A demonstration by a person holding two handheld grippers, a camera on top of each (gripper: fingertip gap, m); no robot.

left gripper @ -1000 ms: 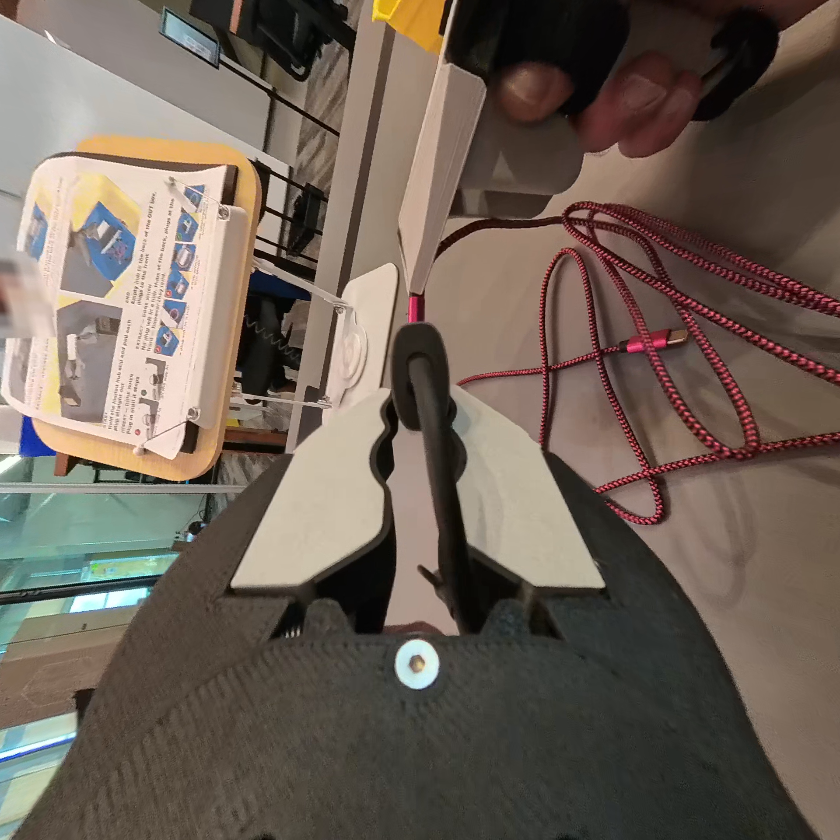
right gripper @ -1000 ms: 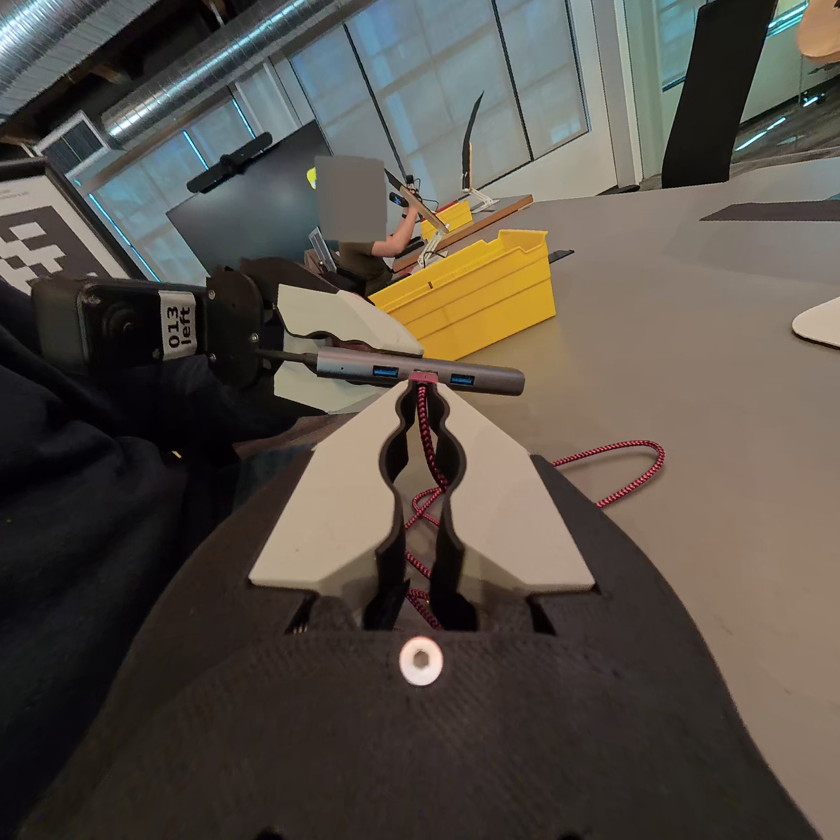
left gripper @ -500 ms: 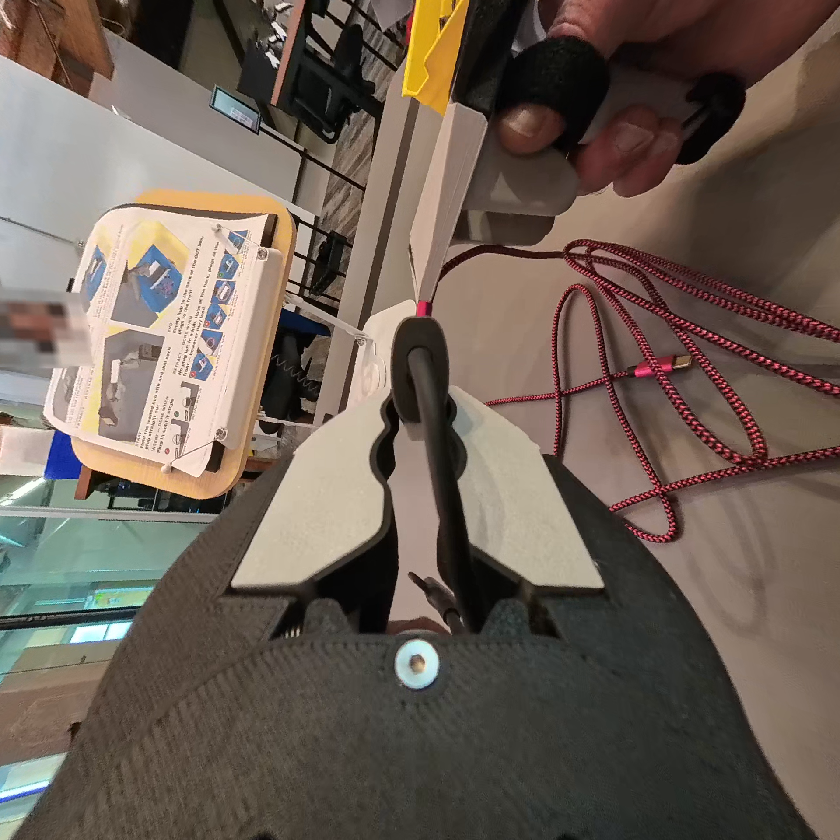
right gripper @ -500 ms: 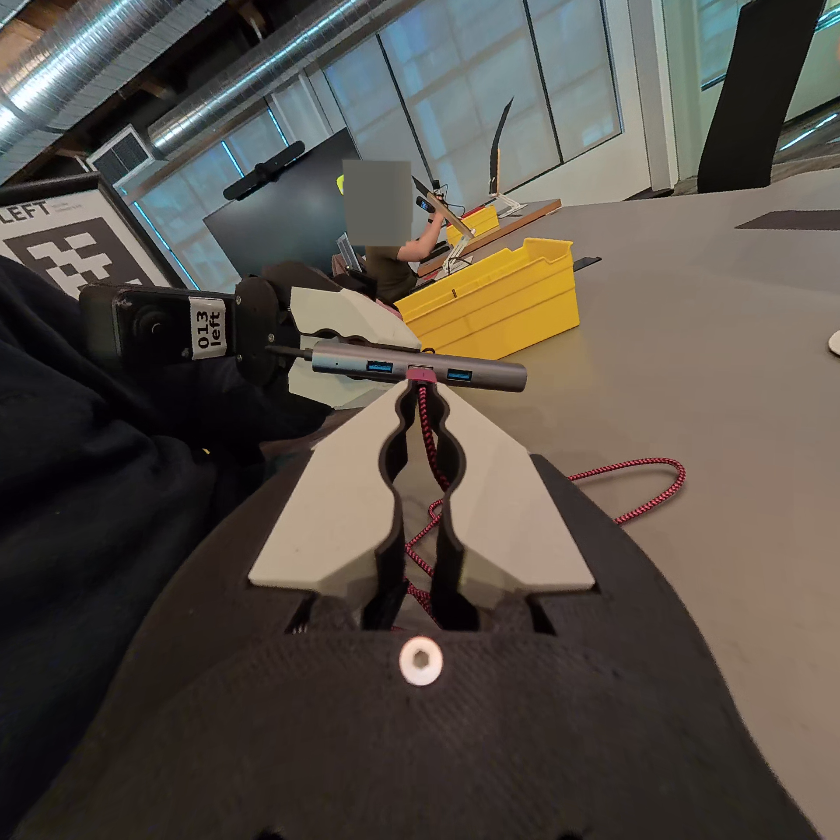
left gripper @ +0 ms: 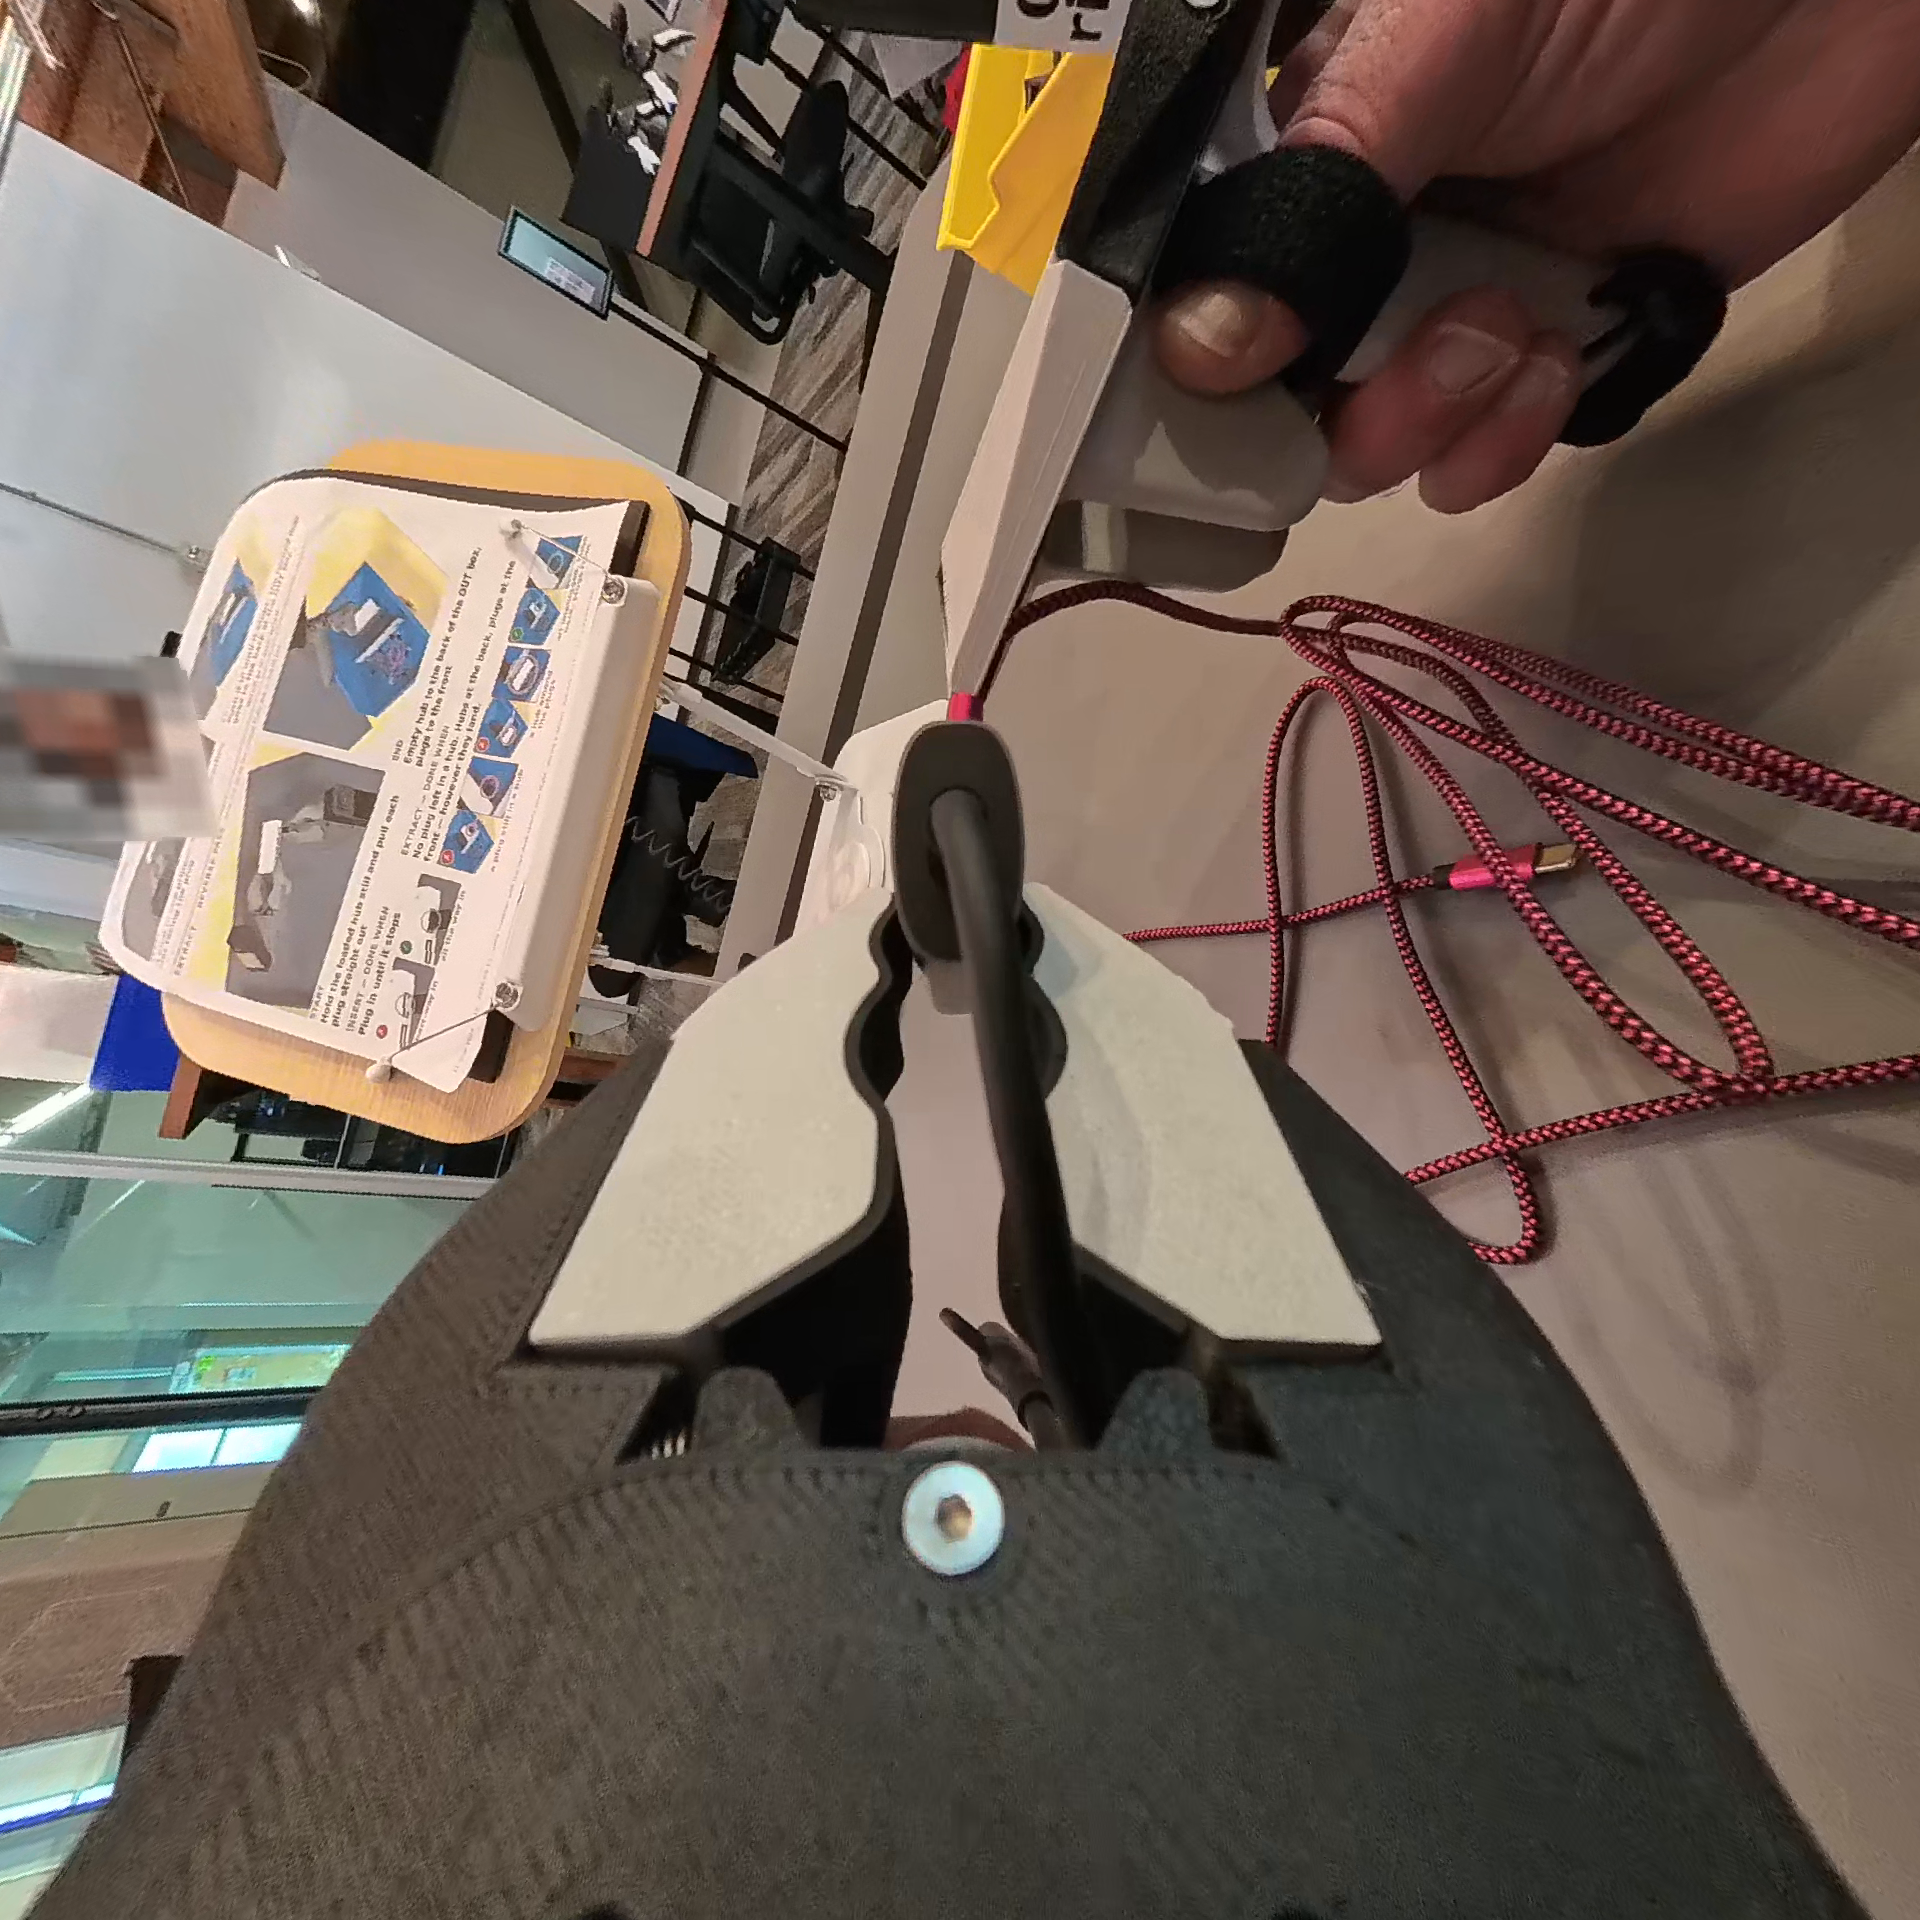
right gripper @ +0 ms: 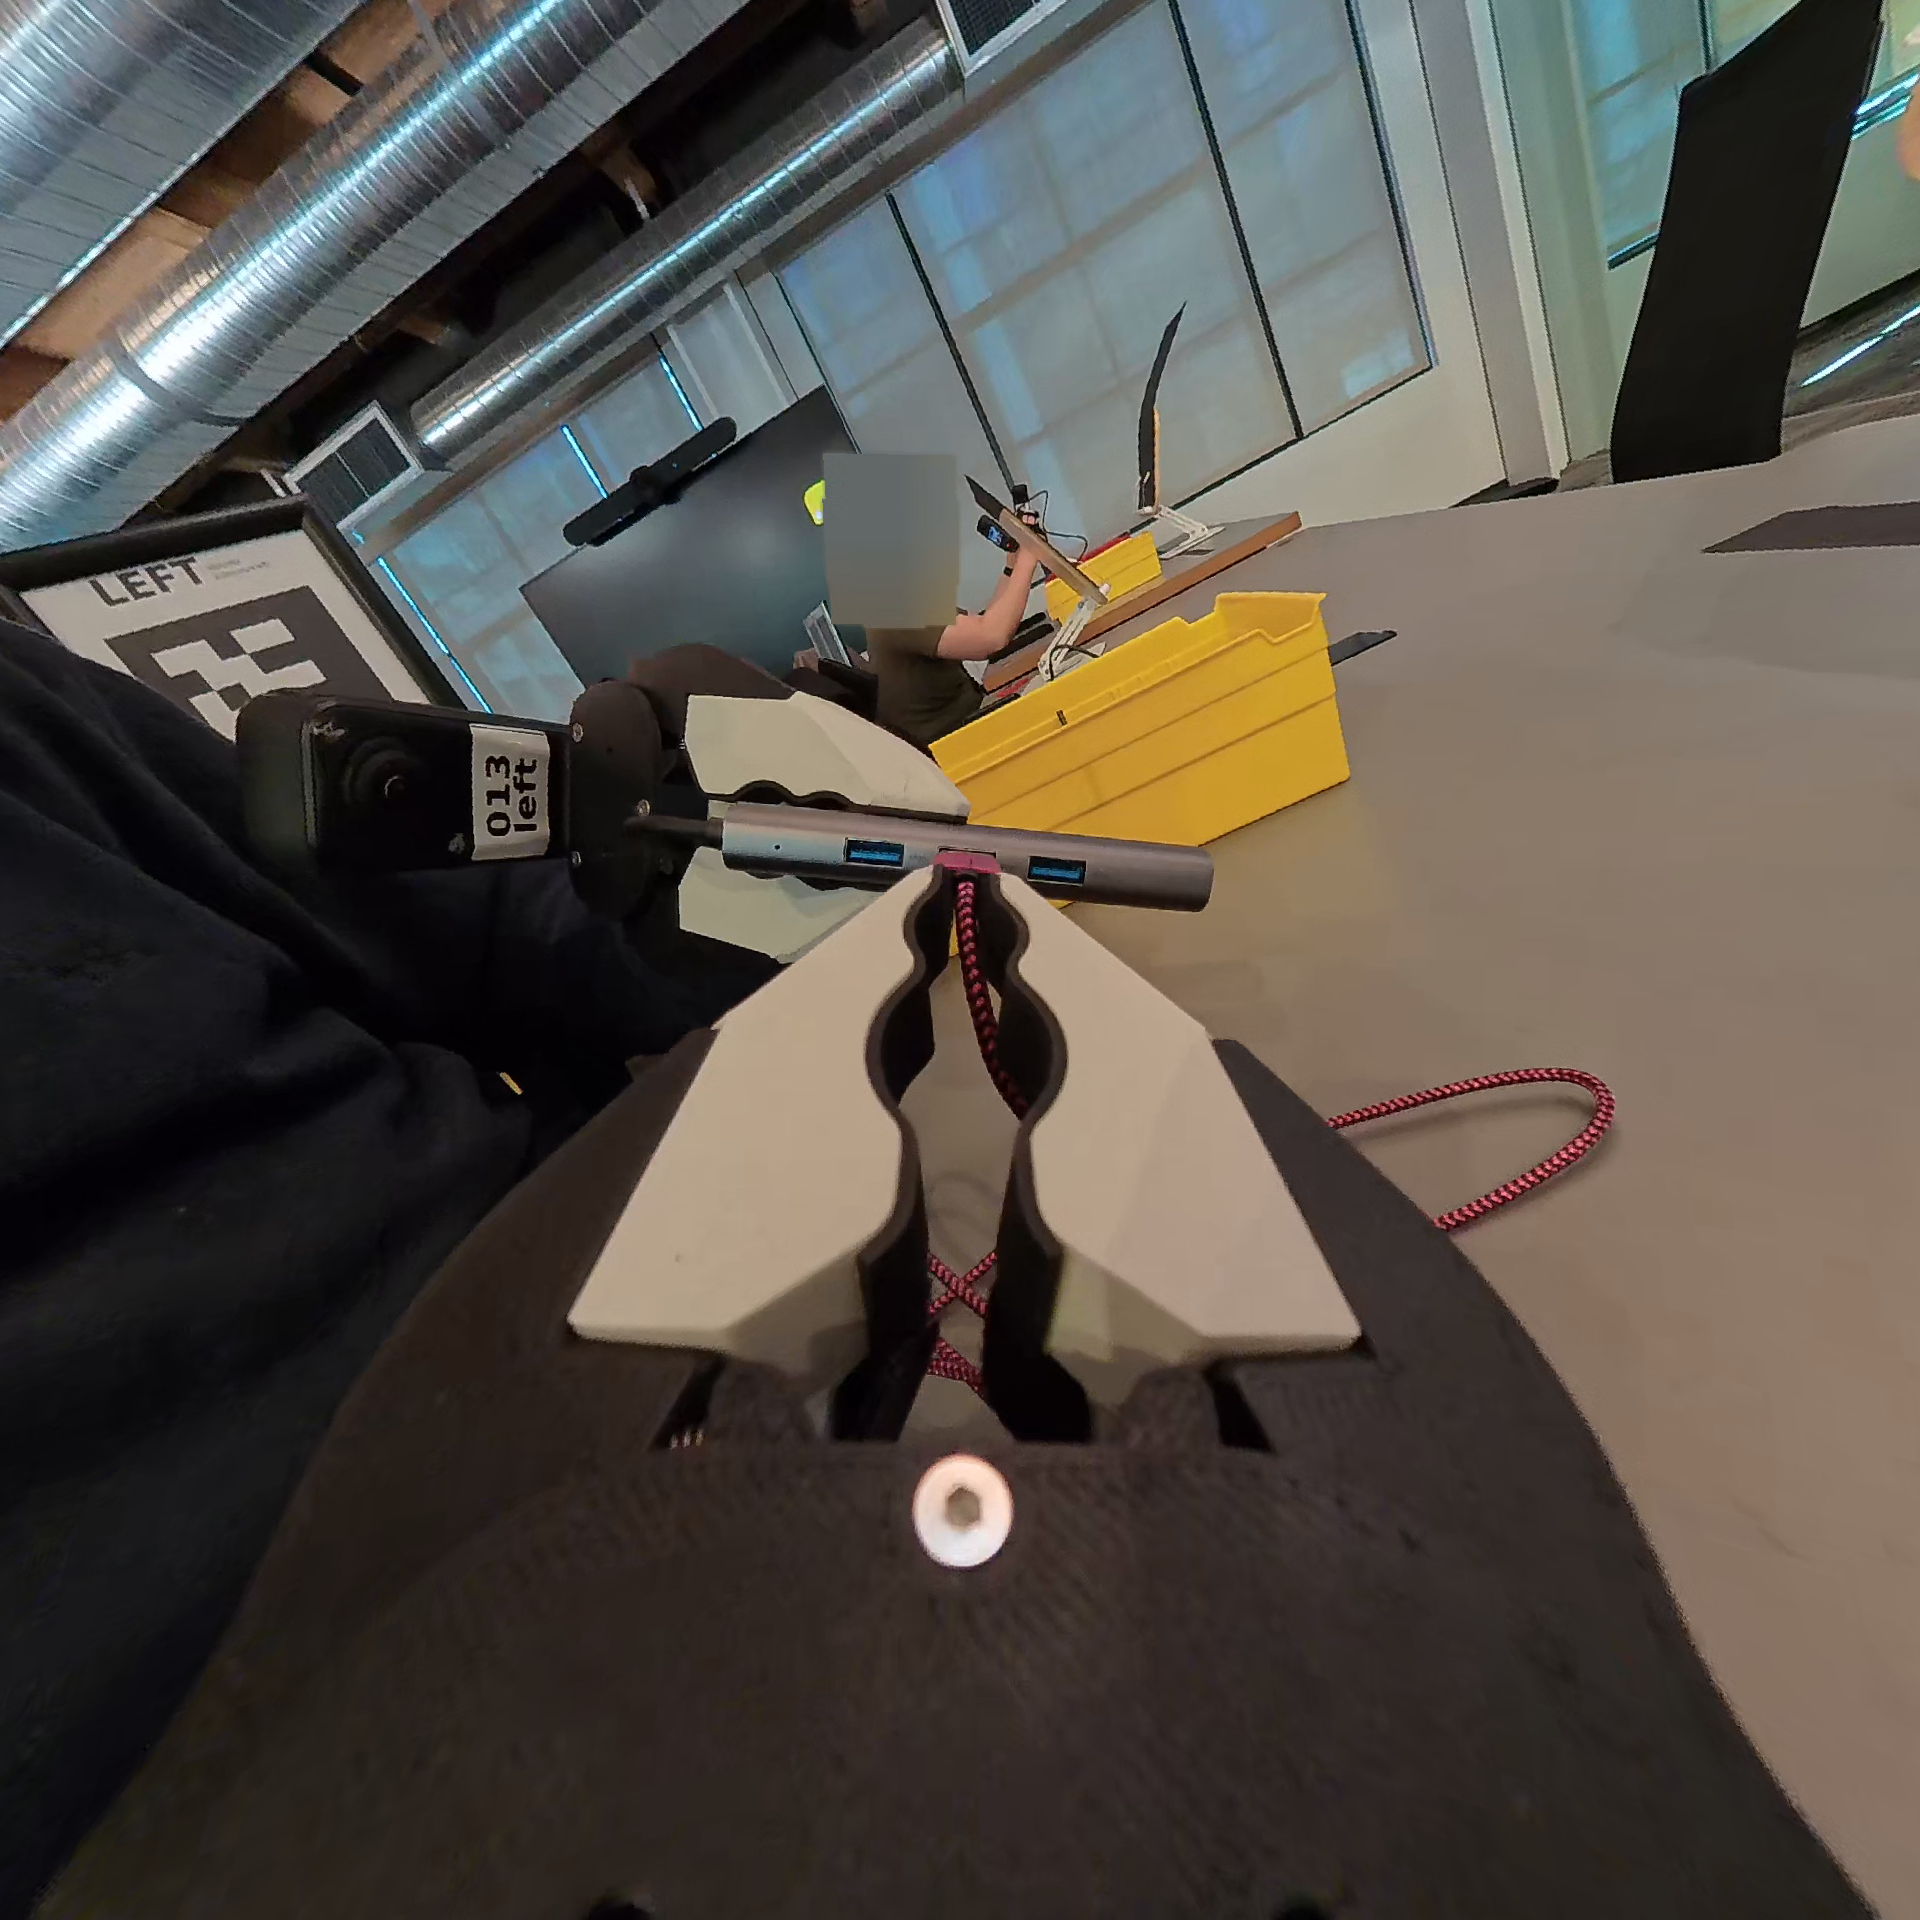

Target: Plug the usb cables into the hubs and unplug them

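- The left gripper [right gripper: 821,821] was clamped on the near end of a slim grey hub [right gripper: 966,857], holding it level above the counter [right gripper: 1558,935]. In the left wrist view the hub [left gripper: 956,831] showed end-on, its black lead running back between the fingers.
- At the hub's middle port sat a red plug [right gripper: 968,858], with blue ports bare on either side of it. How deep the plug was seated could not be told.
- The right gripper [right gripper: 966,883] was closed around the plug, its tips right against the hub, and the red braided cable [right gripper: 987,1018] trailed back between its fingers.
- Judging by this, one cable was at the seating or pulling stage. Whether it was going in or coming out could not be told. Two ports at least were unfilled.
- Further right, the cable [left gripper: 1558,831] lay in loose loops on the counter, its other small plug [left gripper: 1507,868] lying free among them.
- The person's hand [left gripper: 1507,260] gripped the right gripper's handle from above.
- The counter was plain, smooth grey. A yellow bin [right gripper: 1153,727] stood on it beyond the hub.
- The room was an open office with tall windows, bare silver ducts overhead, and another person seated far off. An instruction sheet on a wooden board [left gripper: 416,779] stood off the counter's edge.
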